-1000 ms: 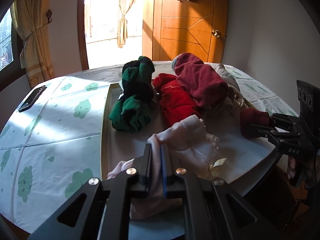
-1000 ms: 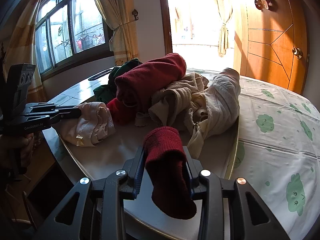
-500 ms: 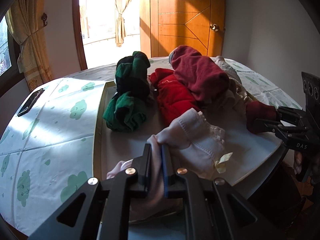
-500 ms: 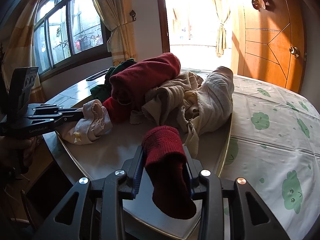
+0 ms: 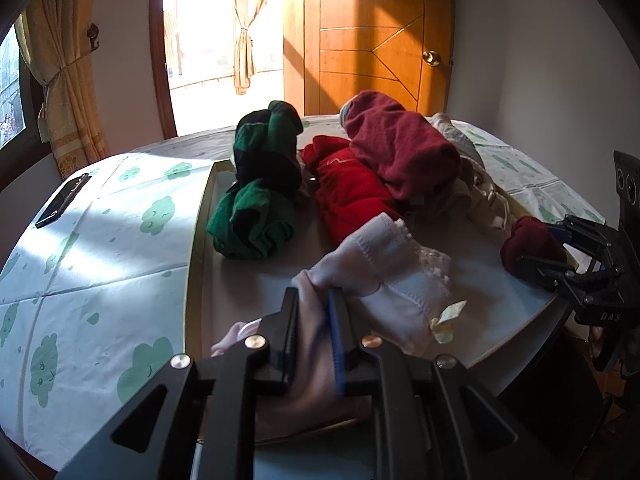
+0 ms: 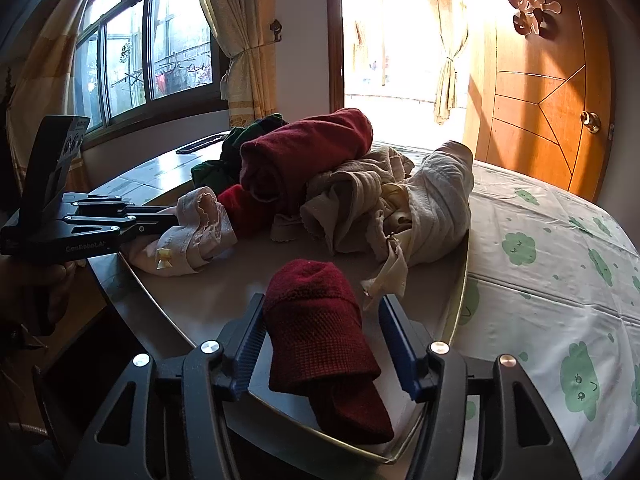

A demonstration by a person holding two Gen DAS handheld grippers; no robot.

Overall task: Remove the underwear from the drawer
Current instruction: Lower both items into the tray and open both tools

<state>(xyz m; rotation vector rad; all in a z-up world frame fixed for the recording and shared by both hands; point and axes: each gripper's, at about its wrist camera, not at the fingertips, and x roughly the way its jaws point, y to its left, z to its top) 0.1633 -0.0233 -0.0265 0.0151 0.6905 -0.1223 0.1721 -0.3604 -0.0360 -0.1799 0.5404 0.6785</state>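
A shallow drawer (image 5: pixel 199 240) (image 6: pixel 208 300) rests on the bed with rolled underwear in it. My left gripper (image 5: pixel 316 312) (image 6: pixel 172 220) is at its near edge, and a pale pink lace-trimmed pair (image 5: pixel 400 292) (image 6: pixel 196 236) fills the narrow gap between the jaws. Those jaws are opening, but the cloth still sits pinched between them. My right gripper (image 6: pixel 322 328) (image 5: pixel 560 248) is at the drawer's other near corner. Its jaws are opening around a dark red knit roll (image 6: pixel 316 320) (image 5: pixel 528 244), which lies on the drawer floor clear of the right-hand pad.
Further back in the drawer lie a green-and-black roll (image 5: pixel 260 200), a bright red piece (image 5: pixel 348 192), a maroon roll (image 5: pixel 400 148) and a beige heap (image 6: pixel 380 200). A phone (image 5: pixel 62 200) lies on the cloud-print sheet (image 5: pixel 100 260). A wooden door (image 5: pixel 372 60) stands behind.
The right jaws have spread apart and let go of the dark red roll. The left jaws have parted slightly around the pink cloth. Neither hand has shifted much.
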